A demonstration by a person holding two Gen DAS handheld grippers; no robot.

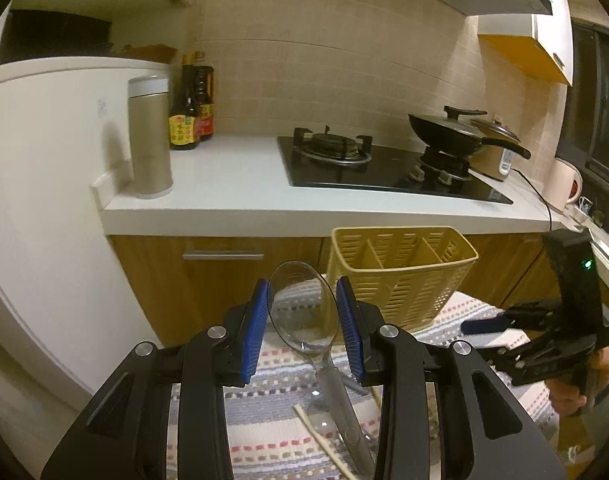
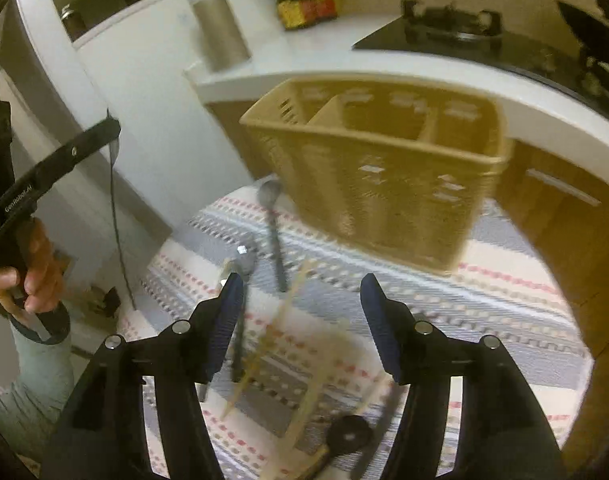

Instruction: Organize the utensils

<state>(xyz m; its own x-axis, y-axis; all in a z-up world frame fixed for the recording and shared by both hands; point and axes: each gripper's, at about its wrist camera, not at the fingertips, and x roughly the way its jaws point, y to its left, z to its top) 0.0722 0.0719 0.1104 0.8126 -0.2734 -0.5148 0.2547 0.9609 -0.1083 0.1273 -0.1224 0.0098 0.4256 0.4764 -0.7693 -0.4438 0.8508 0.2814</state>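
Note:
My left gripper (image 1: 303,312) is shut on a clear plastic rice spoon (image 1: 302,308), gripping its bowl between the blue pads and holding it upright above the striped cloth (image 1: 272,412). A yellow slotted utensil basket (image 1: 400,268) with several compartments stands just beyond to the right; it also shows in the right wrist view (image 2: 384,176). My right gripper (image 2: 296,320) is open and empty, above loose utensils on the cloth: a dark spoon (image 2: 272,232), wooden chopsticks (image 2: 264,344) and a black-ended tool (image 2: 348,434). The right gripper's body also shows in the left wrist view (image 1: 544,332).
A white counter (image 1: 232,184) runs behind the basket with a gas hob (image 1: 384,168), a black pan (image 1: 456,136), sauce bottles (image 1: 192,108) and a metal canister (image 1: 150,136). Wooden cabinet doors (image 1: 224,276) stand below. A white fridge (image 1: 44,184) is at the left.

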